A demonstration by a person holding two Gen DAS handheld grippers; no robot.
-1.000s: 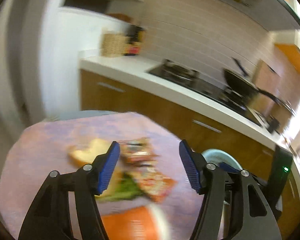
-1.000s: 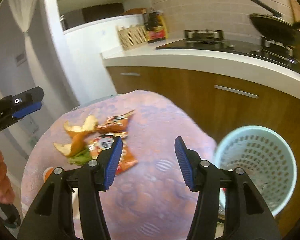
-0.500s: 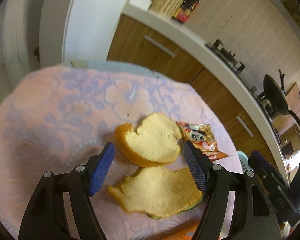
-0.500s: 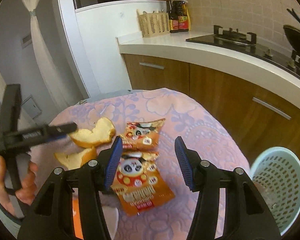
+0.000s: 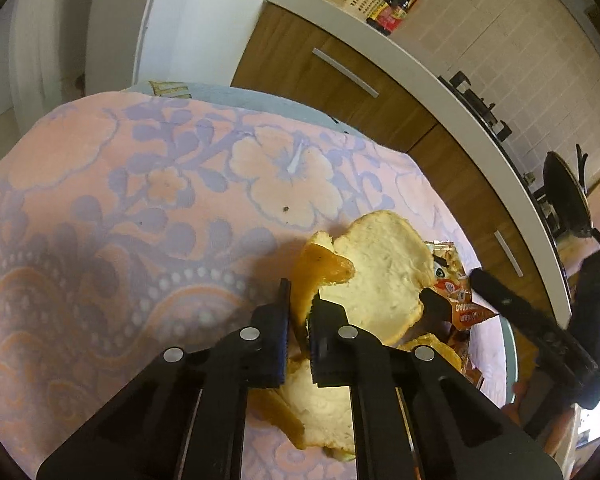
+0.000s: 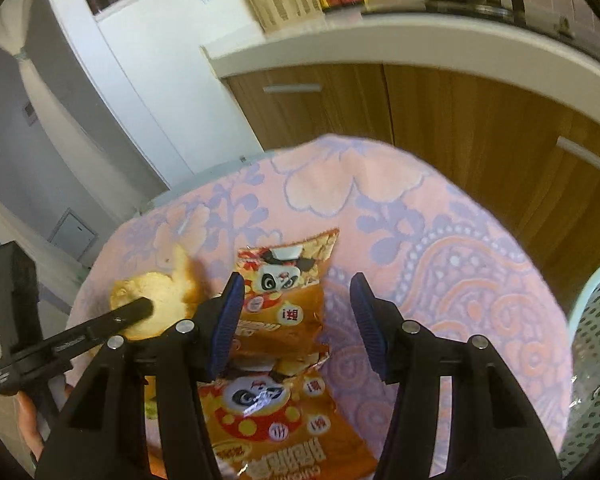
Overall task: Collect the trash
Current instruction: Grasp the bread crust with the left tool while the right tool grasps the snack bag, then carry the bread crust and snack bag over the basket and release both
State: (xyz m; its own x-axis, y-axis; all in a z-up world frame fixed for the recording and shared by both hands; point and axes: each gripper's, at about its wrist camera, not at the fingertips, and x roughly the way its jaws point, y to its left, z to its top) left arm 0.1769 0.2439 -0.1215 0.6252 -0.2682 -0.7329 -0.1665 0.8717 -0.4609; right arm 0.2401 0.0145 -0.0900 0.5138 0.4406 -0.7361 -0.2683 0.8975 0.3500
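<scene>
Snapped the left tool [image 5: 298,304] shut just now on the curled orange rim of the upper peel [image 5: 380,272], having straddled that peel with jaws wide only a moment earlier. Pinched only the thin edge, with the pale pith side up and the bulk of the peel apparently lying on the cloth-covered surface [image 5: 140,200]. Judged as the first piece of trash secured and ready for lifting toward the basket [image 6: 596,320], well to the right of the peel and past the surface's edge. Left a second peel [image 5: 324,400] underneath, partly hidden by the tool. Brought the right tool [image 6: 297,284] lower and nearer too, pitched steeply downward just right of the peel, jaws parted and pressing on nothing, straddling the upper snack wrapper [image 6: 296,256] with the lower wrapper [image 6: 268,400] below it. Angled the left tool likewise forward and down, entering from the peel's near side.
</scene>
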